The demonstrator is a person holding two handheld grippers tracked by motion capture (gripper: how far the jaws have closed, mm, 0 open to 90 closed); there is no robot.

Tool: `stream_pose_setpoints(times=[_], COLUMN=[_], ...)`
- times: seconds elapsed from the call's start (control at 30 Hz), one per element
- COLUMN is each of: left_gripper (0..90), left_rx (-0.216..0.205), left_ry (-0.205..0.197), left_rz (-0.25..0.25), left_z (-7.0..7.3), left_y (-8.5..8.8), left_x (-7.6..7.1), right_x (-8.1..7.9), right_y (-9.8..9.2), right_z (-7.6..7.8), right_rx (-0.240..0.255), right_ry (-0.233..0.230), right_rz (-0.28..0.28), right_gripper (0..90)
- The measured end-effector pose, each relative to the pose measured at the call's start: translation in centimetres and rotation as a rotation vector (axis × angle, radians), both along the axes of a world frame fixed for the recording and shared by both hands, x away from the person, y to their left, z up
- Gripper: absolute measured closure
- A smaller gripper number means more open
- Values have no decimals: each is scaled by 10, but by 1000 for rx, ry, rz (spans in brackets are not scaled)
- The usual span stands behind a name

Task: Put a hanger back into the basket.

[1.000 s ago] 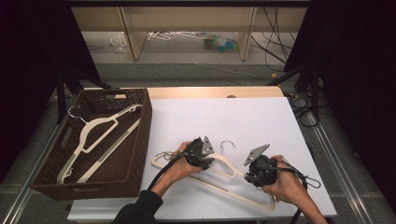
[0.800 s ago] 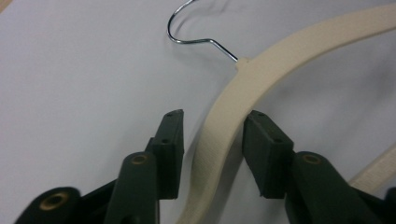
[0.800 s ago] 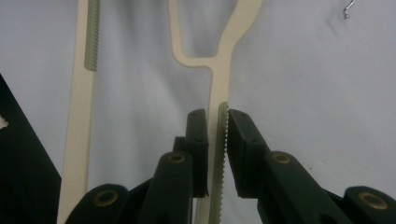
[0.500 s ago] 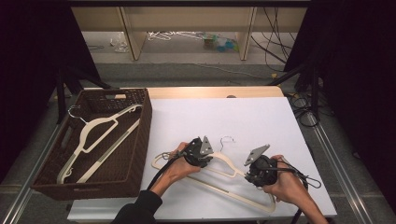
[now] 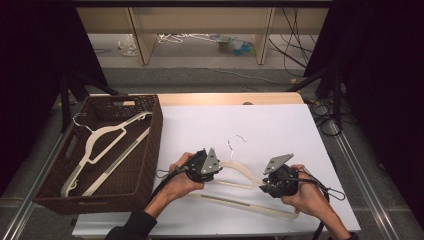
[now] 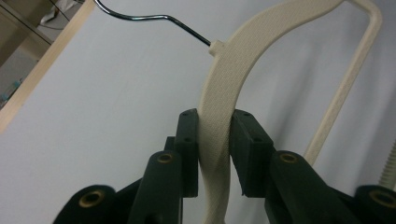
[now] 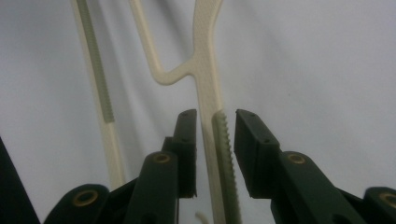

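**Hanger changes hands above the white surface**

While the left hand-held gripper (image 5: 216,168) has just been closing, its jaws now pinch the curved shoulder of the cream plastic clothes hanger with a thin metal hook (image 5: 235,176), and the left gripper view shows both pads pressed against that arm. Compared with a second ago, that hand has lifted a little and the hook end has tipped up with it. Over on the other side, the right hand-held gripper (image 5: 264,186) has just been opening: the hanger's far arm and its ribbed strip stand between the jaws, a sliver of daylight showing beside the pad on one side, so the grip there looks released. My read is a hand-over, the left side taking the load for a trip towards the dark woven rectangular basket (image 5: 145,165), where another cream hanger (image 5: 102,142) already lies.

Hard to call: the hanger's lower bar is partly covered by both hands, and whether its right tip rests on the white surface (image 5: 280,125) cannot be told.
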State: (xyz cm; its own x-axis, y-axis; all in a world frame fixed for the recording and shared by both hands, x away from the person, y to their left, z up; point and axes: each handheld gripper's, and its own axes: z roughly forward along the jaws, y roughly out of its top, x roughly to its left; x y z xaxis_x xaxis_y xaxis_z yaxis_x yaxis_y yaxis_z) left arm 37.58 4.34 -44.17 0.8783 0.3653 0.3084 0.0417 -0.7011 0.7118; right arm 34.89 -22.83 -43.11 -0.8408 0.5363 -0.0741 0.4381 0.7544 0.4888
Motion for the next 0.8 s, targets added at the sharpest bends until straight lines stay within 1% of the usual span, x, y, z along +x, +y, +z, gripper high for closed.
stream_pose_setpoints(times=[0.03, 0.07, 0.13, 0.23, 0.3, 0.33, 0.4, 0.53, 0.57, 0.63, 0.67, 0.7, 0.73, 0.8], left_gripper=[731, 731, 733, 733, 732, 731, 727, 721, 711, 675, 678, 690, 712, 729], left_rx=[-3, 1, 1, -20, -35, -48, -67, -115, -110, -104, -110, -103, -115, -116], left_ry=[-3, -5, -8, 15, 46, 56, 83, 150, 171, 177, 178, 182, 186, 193], left_rz=[-7, -19, -24, -28, -47, -43, -42, -43, -54, -54, -53, -56, -64, -69], left_z=[2, 4, 6, 7, 7, 7, 5, 2, 1, -2, -3, -3, -4, -2], left_y=[1, 2, 4, 8, 11, 13, 14, 15, 15, 13, 12, 11, 10, 10], left_x=[-2, -4, -8, -10, -8, -6, -4, 3, 5, 6, 6, 6, 6, 5], right_x=[0, 0, -1, -5, -7, -8, -10, -11, -11, -13, -14, -14, -14, -14], right_y=[1, 2, 3, 6, 8, 9, 10, 11, 11, 11, 12, 12, 12, 12], right_z=[-1, -1, 0, 3, 7, 8, 10, 10, 10, 12, 13, 13, 13, 12], right_rx=[12, 14, 16, 2, -18, -25, -32, -43, -43, -30, -36, -34, -34, -37], right_ry=[14, 12, 18, 5, -9, -15, -28, -28, -37, -30, -35, -37, -32, -25], right_rz=[18, 32, 61, 102, 134, 146, 157, 171, 179, 195, 187, 198, 200, 191], right_gripper=[705, 723, 782, 796, 800, 800, 800, 798, 798, 799, 799, 801, 802, 803])
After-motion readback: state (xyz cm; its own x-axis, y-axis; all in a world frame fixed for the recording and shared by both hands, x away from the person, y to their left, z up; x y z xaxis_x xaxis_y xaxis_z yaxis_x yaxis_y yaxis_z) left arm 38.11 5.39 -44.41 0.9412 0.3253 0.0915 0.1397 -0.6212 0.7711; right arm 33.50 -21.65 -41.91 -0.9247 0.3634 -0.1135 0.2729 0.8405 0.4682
